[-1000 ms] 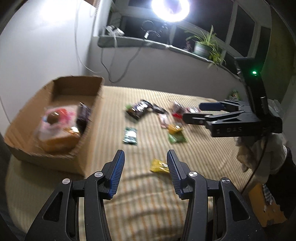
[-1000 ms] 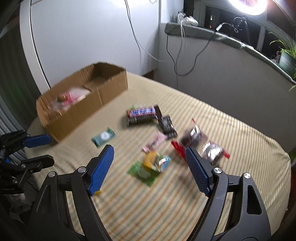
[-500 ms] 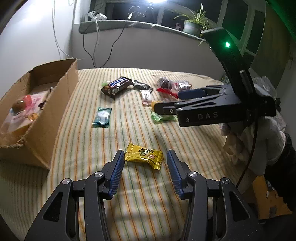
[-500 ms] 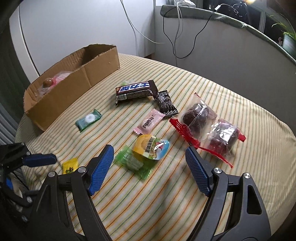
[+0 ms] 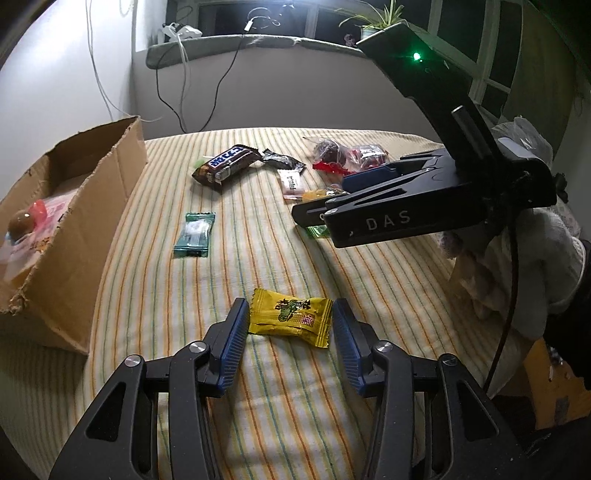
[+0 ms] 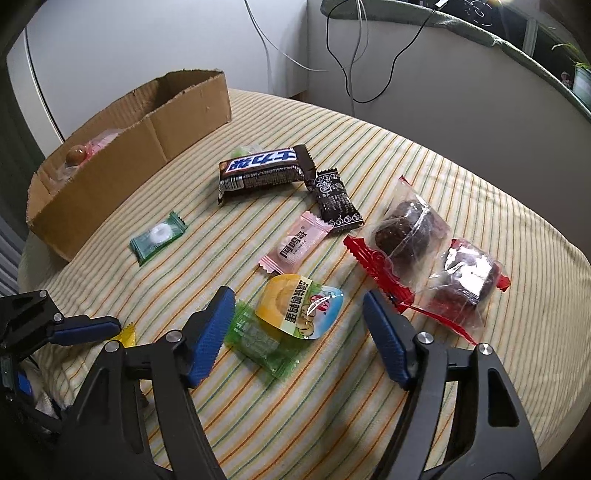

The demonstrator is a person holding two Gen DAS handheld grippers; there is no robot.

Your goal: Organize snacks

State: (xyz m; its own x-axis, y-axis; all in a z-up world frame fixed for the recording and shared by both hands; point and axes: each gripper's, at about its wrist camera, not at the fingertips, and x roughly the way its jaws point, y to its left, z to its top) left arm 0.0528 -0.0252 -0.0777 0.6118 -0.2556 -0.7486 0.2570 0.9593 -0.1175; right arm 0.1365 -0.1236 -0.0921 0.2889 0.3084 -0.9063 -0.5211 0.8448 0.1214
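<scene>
My left gripper (image 5: 288,328) is open, with a yellow candy packet (image 5: 291,315) lying on the striped cloth between its fingers. My right gripper (image 6: 299,325) is open just above a jelly cup with a yellow and blue lid (image 6: 301,306) that rests on a green packet (image 6: 258,339). Other snacks lie on the cloth: a brown chocolate bar (image 6: 262,170), a black sachet (image 6: 334,201), a pink candy (image 6: 293,247), a teal mint (image 6: 157,238) and two clear red-edged cake packs (image 6: 406,229). A cardboard box (image 5: 107,184) at the left holds several snacks.
The round table has a striped cloth (image 5: 258,240) and its edge curves close in front. The right gripper's body (image 5: 406,206) hangs over the right half of the table in the left wrist view. A wall, cables and a window ledge with a plant (image 5: 373,22) stand behind.
Both grippers have moved forward and down toward the table. The yellow candy now lies between the left fingers, and the jelly cup sits between the right fingers. Both stay open.
</scene>
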